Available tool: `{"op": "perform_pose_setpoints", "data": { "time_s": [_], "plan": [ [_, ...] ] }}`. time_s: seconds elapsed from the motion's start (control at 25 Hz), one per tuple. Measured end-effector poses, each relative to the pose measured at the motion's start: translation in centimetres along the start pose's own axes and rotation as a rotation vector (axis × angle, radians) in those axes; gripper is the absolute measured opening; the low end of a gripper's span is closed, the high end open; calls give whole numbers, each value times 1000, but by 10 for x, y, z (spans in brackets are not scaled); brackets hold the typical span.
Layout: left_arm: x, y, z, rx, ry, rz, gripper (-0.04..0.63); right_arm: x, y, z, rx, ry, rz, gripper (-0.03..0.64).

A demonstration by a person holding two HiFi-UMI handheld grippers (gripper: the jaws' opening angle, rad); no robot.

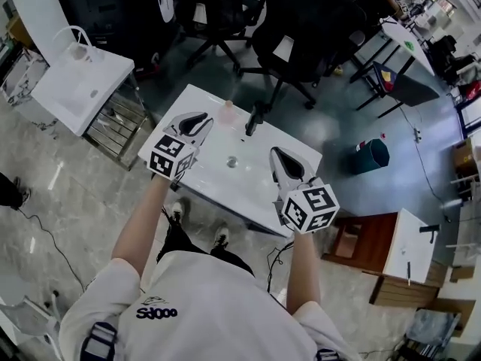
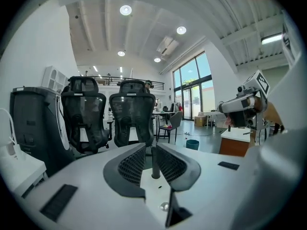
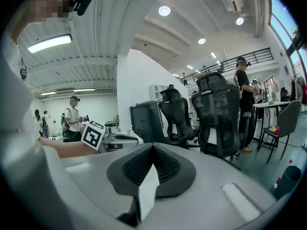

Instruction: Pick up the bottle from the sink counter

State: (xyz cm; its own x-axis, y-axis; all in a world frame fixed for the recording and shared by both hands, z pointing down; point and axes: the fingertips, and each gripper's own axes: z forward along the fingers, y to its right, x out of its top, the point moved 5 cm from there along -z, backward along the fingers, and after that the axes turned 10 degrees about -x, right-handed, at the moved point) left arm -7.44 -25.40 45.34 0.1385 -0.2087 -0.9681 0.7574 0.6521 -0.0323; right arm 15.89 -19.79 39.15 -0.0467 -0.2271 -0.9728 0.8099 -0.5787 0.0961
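Jaws of the left gripper (image 1: 194, 123) stand a narrow way apart with nothing pressed between them; its own view shows only the dark faucet (image 2: 155, 163) through the slit, farther off. The right gripper (image 1: 284, 161) has its jaws drawn together and carries nothing. Both hang above the white counter (image 1: 252, 186), the left over its left part, the right nearer the front right edge, each with its marker cube turned back toward the person. The bare forearms reach forward and down from the shoulders, roughly side by side, elbows a little bent, the person standing close against the front of the counter. The bottle (image 1: 228, 112), small and pinkish, stands upright at the far edge, just left of the faucet and beyond the drain (image 1: 231, 161); it is near the left tips but clear of them, and well apart from the right. So, as I judge it, the pickup has not begun: the bottle is untouched, and the reach, the grip and the lift are all still to do, most likely by the left.
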Motion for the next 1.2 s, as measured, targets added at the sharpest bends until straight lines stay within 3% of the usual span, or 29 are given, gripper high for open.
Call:
{"op": "perform_pose_setpoints", "data": {
  "time_s": [0.2, 0.76, 1.2],
  "plan": [
    [-16, -29, 29, -69, -19, 56, 72, -5, -3, 18, -97, -17, 1, 9],
    [-66, -82, 119, -284, -128, 57, 152, -31, -1, 65, -255, -75, 72, 9],
    [-119, -99, 183, -364, -206, 81, 175, -52, 2, 86, -369, -104, 85, 11]
  ]
}}
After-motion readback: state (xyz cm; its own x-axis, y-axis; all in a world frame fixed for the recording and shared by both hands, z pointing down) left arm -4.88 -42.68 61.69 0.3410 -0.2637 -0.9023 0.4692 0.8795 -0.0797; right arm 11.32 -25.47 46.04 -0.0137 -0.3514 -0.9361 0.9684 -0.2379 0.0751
